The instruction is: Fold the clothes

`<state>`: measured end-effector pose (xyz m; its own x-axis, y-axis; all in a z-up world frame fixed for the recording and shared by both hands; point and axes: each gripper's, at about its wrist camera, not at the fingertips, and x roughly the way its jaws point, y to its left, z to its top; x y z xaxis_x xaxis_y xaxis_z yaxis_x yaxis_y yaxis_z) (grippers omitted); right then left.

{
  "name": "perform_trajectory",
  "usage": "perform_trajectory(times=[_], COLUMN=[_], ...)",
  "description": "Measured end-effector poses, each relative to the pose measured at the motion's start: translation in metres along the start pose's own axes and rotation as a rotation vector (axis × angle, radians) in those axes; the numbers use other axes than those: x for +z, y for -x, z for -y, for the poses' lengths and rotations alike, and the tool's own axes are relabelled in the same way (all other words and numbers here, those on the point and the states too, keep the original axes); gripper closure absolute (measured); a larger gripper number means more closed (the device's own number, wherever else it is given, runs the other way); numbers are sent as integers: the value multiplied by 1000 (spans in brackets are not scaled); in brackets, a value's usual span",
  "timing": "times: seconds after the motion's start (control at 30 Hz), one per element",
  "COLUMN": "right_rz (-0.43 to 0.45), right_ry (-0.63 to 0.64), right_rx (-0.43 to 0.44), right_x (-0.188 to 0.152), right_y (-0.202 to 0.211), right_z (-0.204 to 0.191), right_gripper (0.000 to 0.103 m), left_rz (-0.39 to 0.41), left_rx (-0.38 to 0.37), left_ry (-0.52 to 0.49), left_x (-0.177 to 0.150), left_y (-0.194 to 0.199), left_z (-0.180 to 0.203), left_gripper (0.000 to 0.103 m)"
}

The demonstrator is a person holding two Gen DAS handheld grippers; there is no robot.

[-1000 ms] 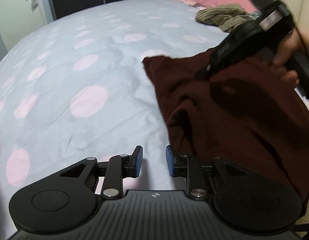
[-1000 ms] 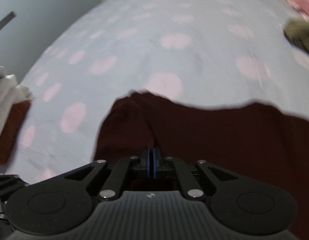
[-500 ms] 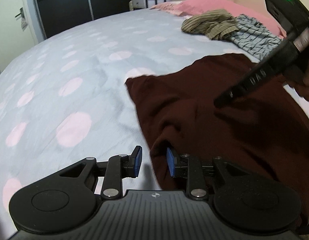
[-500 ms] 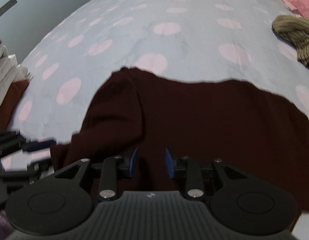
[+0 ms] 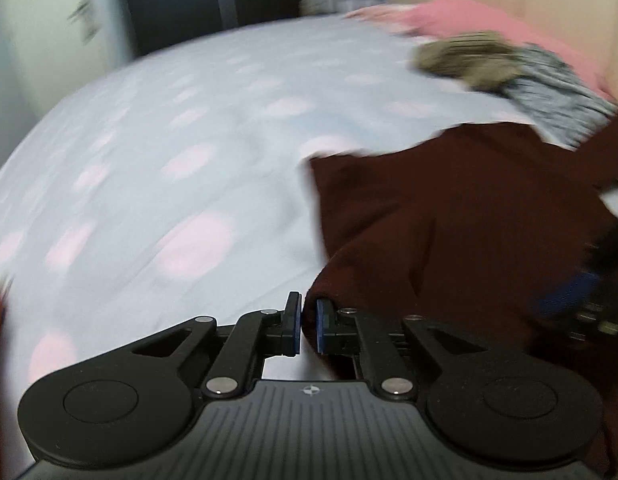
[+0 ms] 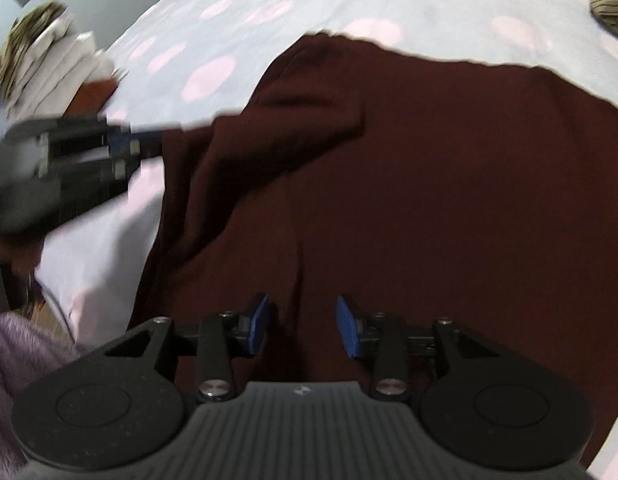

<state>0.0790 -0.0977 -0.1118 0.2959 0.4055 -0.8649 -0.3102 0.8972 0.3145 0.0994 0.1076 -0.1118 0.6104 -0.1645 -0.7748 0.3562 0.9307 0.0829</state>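
A dark maroon garment (image 5: 449, 220) lies spread on the pale blue bedsheet with pink dots (image 5: 149, 160). Its near left edge is bunched into a fold. My left gripper (image 5: 308, 324) is shut on that folded edge, with the blue pads almost together. The right wrist view shows the same gripper (image 6: 147, 138) coming in from the left and biting the garment's (image 6: 429, 180) side. My right gripper (image 6: 303, 326) hovers over the middle of the cloth. Its jaws are opening and nothing is pinched between them. Both views are blurred by motion.
An olive striped garment (image 5: 465, 56) and a grey patterned one (image 5: 557, 80) lie near the pink pillow (image 5: 469, 20) at the far right. A stack of folded clothes (image 6: 49, 60) sits at the bed's left edge. A purple fuzzy cloth (image 6: 13, 360) hangs below it.
My left gripper has closed onto the garment's bunched edge. My right gripper has let go of the cloth, opened, and slid across the garment toward its middle.
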Motion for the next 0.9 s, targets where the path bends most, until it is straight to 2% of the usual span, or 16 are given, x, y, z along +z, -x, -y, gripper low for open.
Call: perform_trajectory(times=[0.1,0.27,0.37,0.5,0.67,0.77,0.9], right_rz=[-12,-27,-24,-8,4,2,6], right_ry=[25,51,46,58,77,74,97], right_rx=[6,-16,-23,-30,-27,-20,-21], right_x=[-6,-13,-14,-22,-42,-59,-89], right_y=[0,2,6,20,36,43,50], right_z=[-7,-13,-12,-11,-12,-15,-30], right_gripper=[61,63,63,63,61,56,55], left_rz=[-42,-24,-33,-66,-80,-78,-90], left_rx=[-2,-2,17,47,-41,-92,-169], left_ry=[76,40,39,73,164,165,136], left_x=[-9,-7,-6,-10,-25,-36,-52], left_y=[-9,-5,3,17,50,71,91], left_z=[-15,-8,-8,-11,-2,21,61], left_gripper=[98,97,81,79,79,79,79])
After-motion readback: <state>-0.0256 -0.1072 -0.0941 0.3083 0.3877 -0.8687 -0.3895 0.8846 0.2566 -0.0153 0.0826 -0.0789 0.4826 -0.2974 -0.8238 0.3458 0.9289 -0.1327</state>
